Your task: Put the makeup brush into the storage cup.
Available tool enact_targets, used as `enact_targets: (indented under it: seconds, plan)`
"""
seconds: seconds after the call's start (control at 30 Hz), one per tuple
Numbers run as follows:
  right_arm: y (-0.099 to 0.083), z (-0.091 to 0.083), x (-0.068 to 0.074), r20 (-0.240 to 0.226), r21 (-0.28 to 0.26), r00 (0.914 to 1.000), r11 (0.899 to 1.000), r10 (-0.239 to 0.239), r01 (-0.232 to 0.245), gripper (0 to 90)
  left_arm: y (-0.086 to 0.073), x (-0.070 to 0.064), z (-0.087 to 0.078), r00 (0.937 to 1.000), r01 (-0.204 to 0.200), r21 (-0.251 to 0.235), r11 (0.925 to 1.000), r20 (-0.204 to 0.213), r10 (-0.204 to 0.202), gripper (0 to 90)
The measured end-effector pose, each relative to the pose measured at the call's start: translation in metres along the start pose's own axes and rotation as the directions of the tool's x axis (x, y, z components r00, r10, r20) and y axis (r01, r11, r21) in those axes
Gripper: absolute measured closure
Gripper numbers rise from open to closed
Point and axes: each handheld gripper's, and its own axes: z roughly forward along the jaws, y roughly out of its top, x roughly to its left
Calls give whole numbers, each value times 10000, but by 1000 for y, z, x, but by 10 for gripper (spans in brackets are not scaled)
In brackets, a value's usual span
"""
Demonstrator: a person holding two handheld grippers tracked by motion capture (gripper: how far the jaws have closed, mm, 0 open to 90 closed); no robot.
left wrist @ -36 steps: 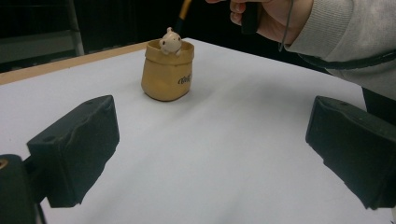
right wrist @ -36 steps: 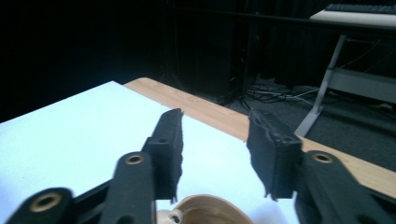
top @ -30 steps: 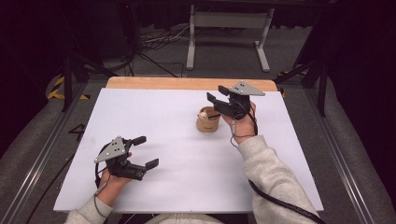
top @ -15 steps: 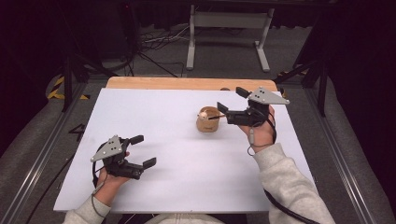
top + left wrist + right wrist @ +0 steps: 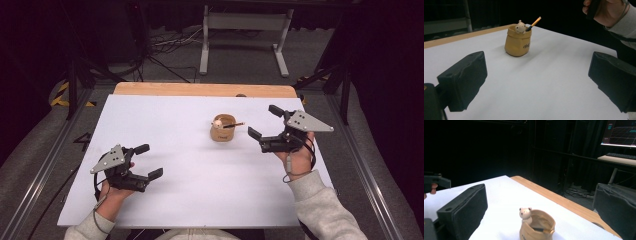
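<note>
The right hand-held gripper (image 5: 261, 128) is hovering over the right side of the table (image 5: 170, 120), its jaws spread wide and holding nothing, pointing leftward toward a small tan pot (image 5: 223, 128). The pot is sitting upright on the white table surface, a little right of centre and toward the far half, just beside the right gripper's tips but apart from them. A small pale bear figure (image 5: 217, 121) is perching on the pot's rim, and a pencil (image 5: 233, 125) is leaning inside the pot, with its orange end sticking out over the rim toward the right gripper. In the right gripper view the pot (image 5: 537, 226) is showing low between the two open jaws, with the bear (image 5: 525, 214) at its near-left rim and the pencil (image 5: 540, 229) lying across the inside.

The left hand-held gripper (image 5: 149, 161) is resting low near the front left part of the table, well apart from the pot, its jaws likewise spread and empty. In the left gripper view the pot (image 5: 518, 42) is standing farther off between the open jaws, the pencil (image 5: 533, 23) tilting up and to the right out of it, and the person's right hand (image 5: 605, 10) is showing at the upper right. A strip of bare wood is running along the table's far edge.
</note>
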Motion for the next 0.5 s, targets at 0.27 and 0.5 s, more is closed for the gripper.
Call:
enact_targets:
  seconds: [0.27, 0.5]
  plan:
    - [-15, -26, 2, -86, -71, 9996, 9996, -271, 271, 0, 1, 2, -6, 10000, 26, -137, 9999, -65, -27, 29]
    - [-28, -42, 3, -66, -95, 9997, 9996, -250, 250, 0, 1, 4, -11, 9999, 64, -135, 9999, -126, -65, 29]
